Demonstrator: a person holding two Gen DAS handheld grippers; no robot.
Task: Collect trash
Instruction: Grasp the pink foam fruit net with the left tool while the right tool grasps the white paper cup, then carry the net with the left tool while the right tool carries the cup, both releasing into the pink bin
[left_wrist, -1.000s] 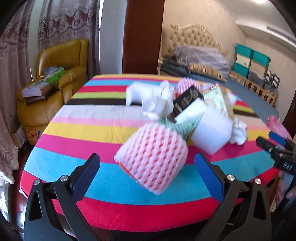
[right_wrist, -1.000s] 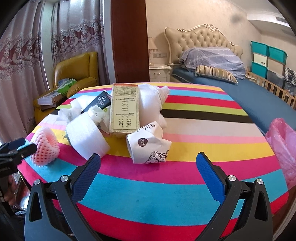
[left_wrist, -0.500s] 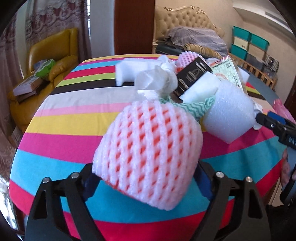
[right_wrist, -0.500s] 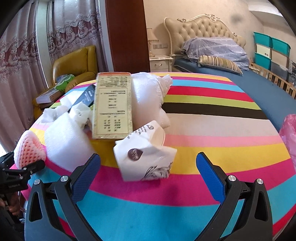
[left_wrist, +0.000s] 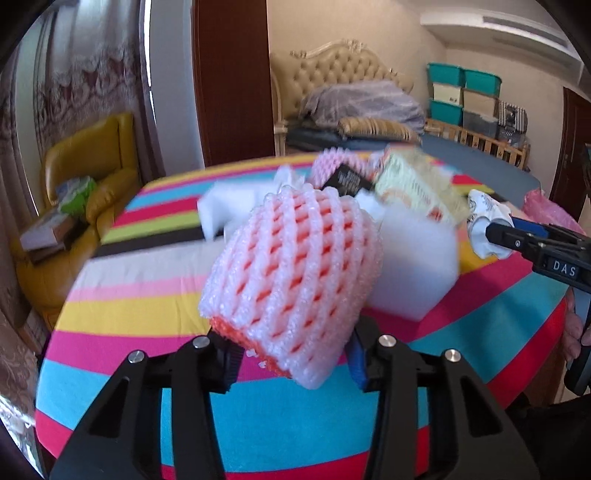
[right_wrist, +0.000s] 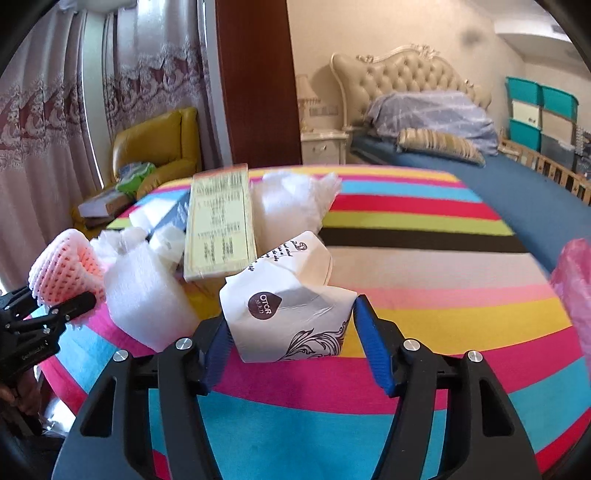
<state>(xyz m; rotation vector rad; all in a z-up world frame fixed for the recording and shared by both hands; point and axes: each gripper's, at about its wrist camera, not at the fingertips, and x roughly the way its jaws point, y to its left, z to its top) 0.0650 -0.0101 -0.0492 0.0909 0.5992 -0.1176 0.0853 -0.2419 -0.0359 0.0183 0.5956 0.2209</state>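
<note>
A pink foam fruit net (left_wrist: 295, 273) sits between the jaws of my left gripper (left_wrist: 291, 360). The jaws are closing and both pads press into its lower end. My right gripper (right_wrist: 291, 325) is closing on a crumpled white paper cup (right_wrist: 288, 306), whose sides touch both blue pads. The cup rests on the striped tablecloth (right_wrist: 443, 258). In the right wrist view the left gripper (right_wrist: 59, 299) holds the net (right_wrist: 62, 266) at the table's left edge. In the left wrist view the right gripper (left_wrist: 502, 227) is at the cup (left_wrist: 487, 229).
Behind the cup lie a white foam roll (right_wrist: 144, 295), a yellow box (right_wrist: 221, 221), a black box (left_wrist: 343, 181) and white plastic wrap (right_wrist: 291, 206). A pink bag (right_wrist: 572, 288) hangs at the table's right edge. A yellow armchair (left_wrist: 92, 166) and a bed stand beyond.
Both grippers moved forward and their jaws narrowed from wide open. The left took hold of the foam net. The right came around the paper cup and closed onto it.
</note>
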